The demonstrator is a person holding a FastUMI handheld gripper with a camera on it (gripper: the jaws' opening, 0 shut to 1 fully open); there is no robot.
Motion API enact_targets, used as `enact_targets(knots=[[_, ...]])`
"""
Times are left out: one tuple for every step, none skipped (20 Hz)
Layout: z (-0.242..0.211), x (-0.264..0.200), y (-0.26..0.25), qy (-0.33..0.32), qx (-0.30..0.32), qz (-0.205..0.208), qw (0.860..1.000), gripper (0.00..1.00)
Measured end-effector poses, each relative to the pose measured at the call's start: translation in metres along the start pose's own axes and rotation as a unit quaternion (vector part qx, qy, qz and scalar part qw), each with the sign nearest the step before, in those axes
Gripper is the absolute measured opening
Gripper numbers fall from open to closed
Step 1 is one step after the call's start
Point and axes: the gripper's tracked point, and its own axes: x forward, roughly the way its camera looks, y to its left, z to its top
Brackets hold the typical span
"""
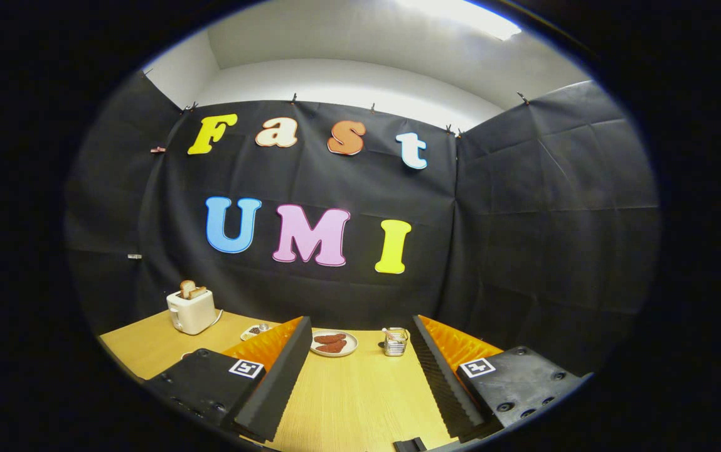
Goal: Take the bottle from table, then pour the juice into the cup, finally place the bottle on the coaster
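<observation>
The hand-held gripper (pixel 360 383) hung level over the counter (pixel 360 402), its fingers spread wide with only bare wood between them. The bottle, cup and coaster could not be placed from here — beyond the fingers stood a plate of food (pixel 333 343), a small metal holder (pixel 395 341) and a toaster (pixel 191 309). That fits either end of the job, so no particular move suggested itself beyond keeping the fingers level and apart.

A toaster (pixel 191 311) stands at the table's (pixel 360 402) far left. A plate (pixel 334 343) sits centre, left of what may be a rack (pixel 395 341).
</observation>
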Motion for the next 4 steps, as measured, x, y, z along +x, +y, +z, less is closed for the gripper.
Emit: enact_targets(knots=[[-0.002,0.004,0.000,0.001,0.006,0.001,1.000,0.97],[-0.001,0.010,0.000,-0.001,0.011,0.004,1.000,0.97],[-0.001,0.018,0.001,-0.003,0.013,0.011,1.000,0.97],[-0.003,0.025,0.005,-0.003,0.014,0.021,1.000,0.97]])
